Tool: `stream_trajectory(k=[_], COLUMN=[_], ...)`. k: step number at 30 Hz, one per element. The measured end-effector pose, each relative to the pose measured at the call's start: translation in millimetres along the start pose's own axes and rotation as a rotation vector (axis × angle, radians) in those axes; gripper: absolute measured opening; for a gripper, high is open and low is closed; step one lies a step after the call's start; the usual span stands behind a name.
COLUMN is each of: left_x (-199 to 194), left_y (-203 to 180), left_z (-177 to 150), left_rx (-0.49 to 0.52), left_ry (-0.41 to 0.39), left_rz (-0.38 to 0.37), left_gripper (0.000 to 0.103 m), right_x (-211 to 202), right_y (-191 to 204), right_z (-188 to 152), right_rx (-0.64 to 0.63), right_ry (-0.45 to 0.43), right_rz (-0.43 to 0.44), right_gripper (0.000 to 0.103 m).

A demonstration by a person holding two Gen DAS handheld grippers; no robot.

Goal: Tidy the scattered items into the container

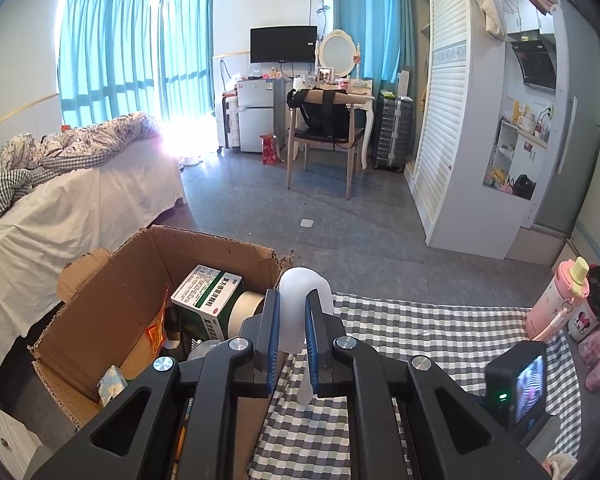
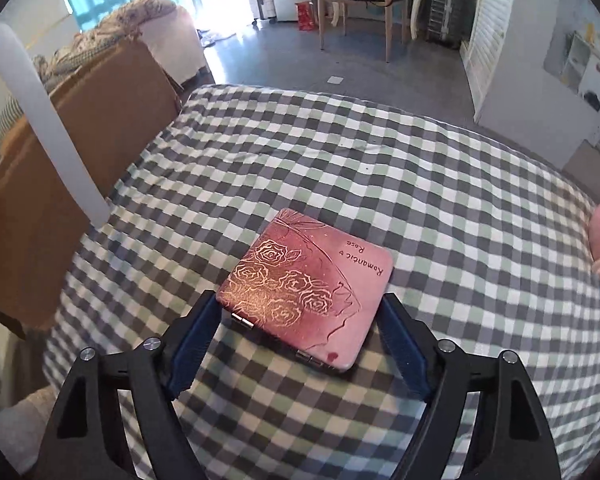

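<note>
A white translucent plastic piece (image 1: 300, 280) with a rounded top stands upright between the blue pads of my left gripper (image 1: 292, 300), which is shut on it; the same piece (image 2: 48, 120) shows as a long white strip in the right wrist view. It hangs by the right wall of the open cardboard box (image 1: 120, 280), whose brown side (image 2: 80, 160) stands at the left of the checked cloth. A pink case (image 2: 304, 284) with gold roses lies flat on the cloth. My right gripper (image 2: 299, 298) straddles its near half, fingertips against both side edges.
Inside the box are a green-and-white medicine box (image 1: 206, 292), a tape roll (image 1: 244, 308) and other small items. A pink bottle (image 1: 556, 304) and a black camera with a lit screen (image 1: 520, 384) sit at the right of the checked cloth (image 1: 420, 340). A bed lies left.
</note>
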State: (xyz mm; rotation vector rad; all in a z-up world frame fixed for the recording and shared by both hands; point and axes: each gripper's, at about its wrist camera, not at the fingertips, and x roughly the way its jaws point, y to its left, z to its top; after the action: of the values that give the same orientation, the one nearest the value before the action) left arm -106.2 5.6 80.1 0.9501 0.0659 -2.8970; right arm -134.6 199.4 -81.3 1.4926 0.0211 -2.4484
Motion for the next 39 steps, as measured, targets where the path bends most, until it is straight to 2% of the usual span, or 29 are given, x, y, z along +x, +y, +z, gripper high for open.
stream_trajectory(k=[4,11,13,20,24,29,30,31,32,33,35,36,39], left_x=[-0.7,-0.3,-0.5,3.0,5.0,5.3,5.3,4.8,4.5,4.8,3.7,2.9,1.5], left_y=[-0.5,-3.9,-4.7,-4.6,-3.3,-5.0,-5.4,-5.8,-6.5,-6.7,-5.9,-5.5,-5.1], left_z=[-1.6,-2.0,-3.1,-3.4,-2.6,-1.8,-1.4,-1.5,-1.4,-1.3,-2.4,-3.1,-4.6], left_rx=[-0.003,0.002,0.003,0.009,0.006,0.016,0.017,0.018,0.019,0.02,0.02,0.022,0.024], left_ry=[0.003,0.009,0.012,0.024,0.023,0.018,0.017,0.015,0.015,0.017,0.018,0.017,0.02], left_rz=[-0.001,-0.006,-0.008,0.004,0.005,-0.005,-0.007,-0.009,-0.011,-0.014,-0.019,-0.019,-0.014], left_gripper=[0.011,0.012,0.012,0.013,0.013,0.013,0.013,0.013,0.013,0.013,0.013,0.013,0.013], right_x=[-14.1,-21.6,-10.4,7.0,-8.3,-37.5,-43.2,-47.6,-49.9,-50.5,-46.1,-41.1,-28.6], right_y=[-7.3,-18.8,-23.2,-33.9,-36.9,-41.2,-40.6,-38.5,-36.4,-34.7,-30.0,-28.3,-29.3], right_z=[-1.2,-1.8,13.0,18.0,17.2,14.5,16.1,16.6,16.7,17.2,17.1,15.6,9.0], right_rx=[0.05,0.098,0.097,0.141,0.17,0.2,0.193,0.186,0.178,0.168,0.133,0.124,0.137], right_ry=[-0.033,-0.076,-0.085,-0.094,-0.119,-0.166,-0.179,-0.185,-0.175,-0.159,-0.146,-0.137,-0.098], right_rz=[0.039,0.015,-0.006,-0.018,0.03,0.14,0.16,0.18,0.199,0.195,0.118,0.072,0.083], right_gripper=[0.075,0.074,0.074,0.074,0.074,0.073,0.058,0.026,0.022,0.022,0.024,0.031,0.038])
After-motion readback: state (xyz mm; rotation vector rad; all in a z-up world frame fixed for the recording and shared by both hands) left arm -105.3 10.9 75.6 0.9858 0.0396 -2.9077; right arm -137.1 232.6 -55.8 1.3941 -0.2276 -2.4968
